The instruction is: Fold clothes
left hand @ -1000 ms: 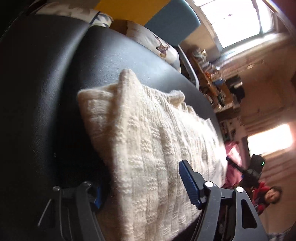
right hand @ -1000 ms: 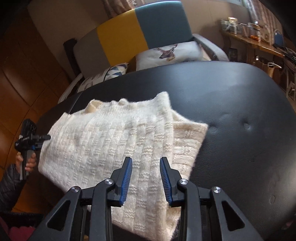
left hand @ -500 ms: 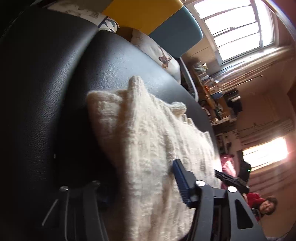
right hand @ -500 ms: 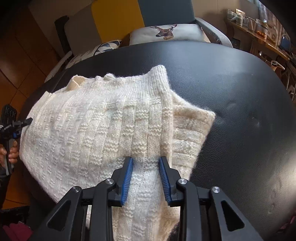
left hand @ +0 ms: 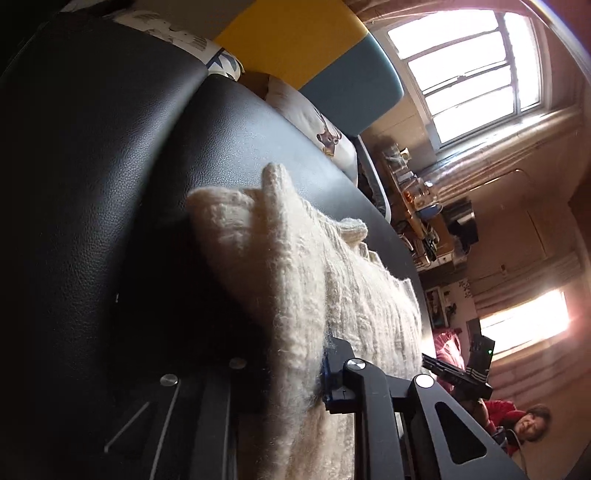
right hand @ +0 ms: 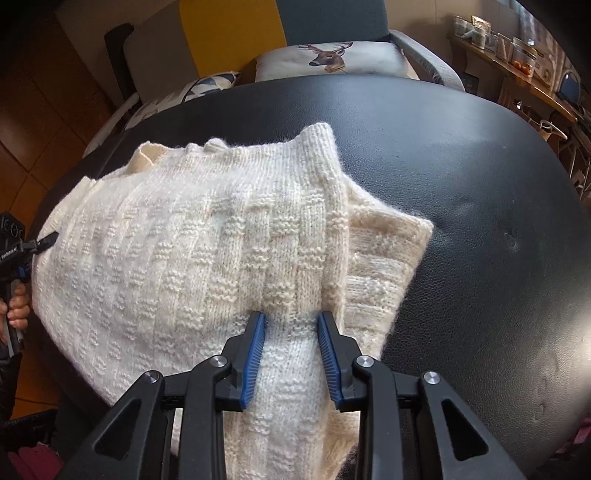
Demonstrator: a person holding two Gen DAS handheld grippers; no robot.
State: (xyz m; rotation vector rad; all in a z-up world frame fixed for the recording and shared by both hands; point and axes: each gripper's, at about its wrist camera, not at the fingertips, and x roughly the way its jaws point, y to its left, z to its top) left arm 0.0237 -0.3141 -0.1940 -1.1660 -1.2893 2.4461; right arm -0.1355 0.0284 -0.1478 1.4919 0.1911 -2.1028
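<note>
Now the cream knitted sweater point(right hand: 192, 251) lies partly folded on the black leather ottoman point(right hand: 480, 229), one ribbed panel doubled over the body and a lower layer poking out to the right of it. Compared with half a second ago, the left gripper point(left hand: 295, 373) has narrowed hard on the near edge of the knit: its blue-padded finger, which stood clear of the wool then, is now buried in the fuzz, and the cloth bunches up thick between the jaws, so it reads as clamped on the sweater. The right gripper point(right hand: 291, 350) has moved further in over the folded panel; its jaws stand parted with a ridge of knit between the blue pads, and the pads look to be just touching the wool on both sides rather than pinching it, so I take it as not yet closed.

That suggests the step in hand is taking hold of the near hem at two points for the next fold, with the left side secured and the right about to bite.

Beyond the ottoman sit a deer-print cushion point(right hand: 332, 55) on a yellow and teal armchair point(right hand: 280, 26), and a cluttered shelf point(right hand: 517, 55) at the far right.
</note>
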